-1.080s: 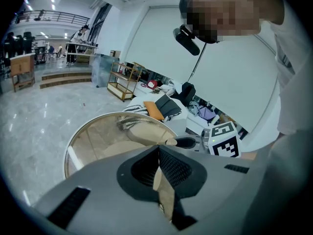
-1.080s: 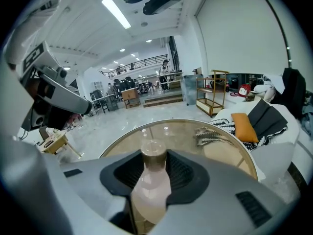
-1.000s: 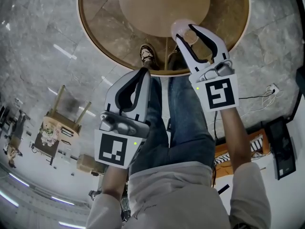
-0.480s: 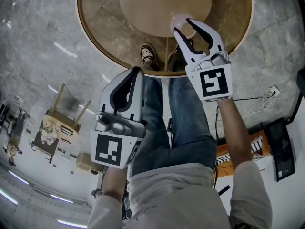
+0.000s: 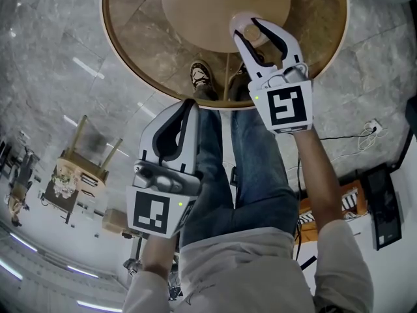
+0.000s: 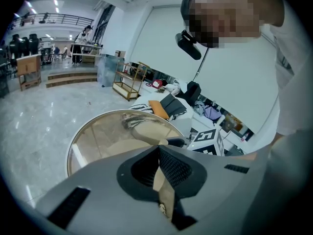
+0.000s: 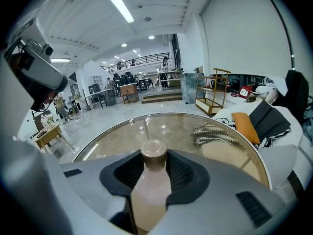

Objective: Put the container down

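Observation:
A pale pink bottle (image 7: 146,190) with a brown cap, the container, stands upright between the jaws of my right gripper (image 7: 153,169), which is shut on it. In the head view the right gripper (image 5: 251,26) holds the bottle (image 5: 248,32) above the near part of a round glass table (image 5: 130,64) with a gold rim (image 7: 195,115). My left gripper (image 5: 189,104) hangs lower, beside the person's left leg and short of the table edge. Its jaws (image 6: 159,153) are pressed together with nothing between them.
A striped cloth (image 7: 215,133) lies on the table's right side. Shoes (image 5: 202,77) show through the glass. A sofa with an orange cushion (image 7: 244,124) stands to the right. A wooden chair (image 5: 85,162) is on the floor at left, cables and a black box (image 5: 384,204) at right.
The right gripper has carried the bottle a little farther over the table. The left gripper has drifted slightly and stays shut.

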`<state>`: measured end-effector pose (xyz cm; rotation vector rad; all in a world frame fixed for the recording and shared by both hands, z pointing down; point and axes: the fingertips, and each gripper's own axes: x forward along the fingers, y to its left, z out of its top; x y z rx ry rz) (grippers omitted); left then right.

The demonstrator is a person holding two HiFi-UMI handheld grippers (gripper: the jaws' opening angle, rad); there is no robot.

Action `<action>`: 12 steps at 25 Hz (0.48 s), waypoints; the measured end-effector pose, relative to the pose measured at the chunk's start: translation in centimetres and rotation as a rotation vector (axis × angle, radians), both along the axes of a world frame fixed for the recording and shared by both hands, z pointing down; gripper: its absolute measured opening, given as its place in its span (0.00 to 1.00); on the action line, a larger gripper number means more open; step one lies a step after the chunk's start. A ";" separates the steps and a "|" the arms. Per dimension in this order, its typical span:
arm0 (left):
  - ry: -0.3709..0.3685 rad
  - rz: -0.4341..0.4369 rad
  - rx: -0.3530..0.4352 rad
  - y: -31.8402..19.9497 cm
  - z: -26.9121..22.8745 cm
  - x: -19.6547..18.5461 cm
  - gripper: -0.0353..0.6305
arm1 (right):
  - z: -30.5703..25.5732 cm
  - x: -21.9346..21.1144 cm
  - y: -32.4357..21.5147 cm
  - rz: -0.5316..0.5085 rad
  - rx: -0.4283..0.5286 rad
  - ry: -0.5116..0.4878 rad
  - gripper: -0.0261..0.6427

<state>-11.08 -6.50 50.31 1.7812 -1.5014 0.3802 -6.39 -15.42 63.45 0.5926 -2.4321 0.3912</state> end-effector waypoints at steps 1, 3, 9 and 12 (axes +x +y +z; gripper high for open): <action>0.002 -0.001 0.001 0.0 0.1 0.0 0.08 | 0.0 -0.1 -0.1 -0.001 0.006 0.003 0.26; 0.004 -0.005 0.001 -0.1 0.3 -0.1 0.08 | 0.1 -0.3 -0.2 -0.005 0.019 0.009 0.26; 0.013 -0.011 0.004 0.1 0.1 -0.3 0.08 | 0.4 -0.3 0.2 -0.001 0.038 0.041 0.27; 0.012 -0.004 -0.003 0.3 0.0 -0.4 0.08 | 0.3 -0.4 0.0 0.023 0.028 0.041 0.27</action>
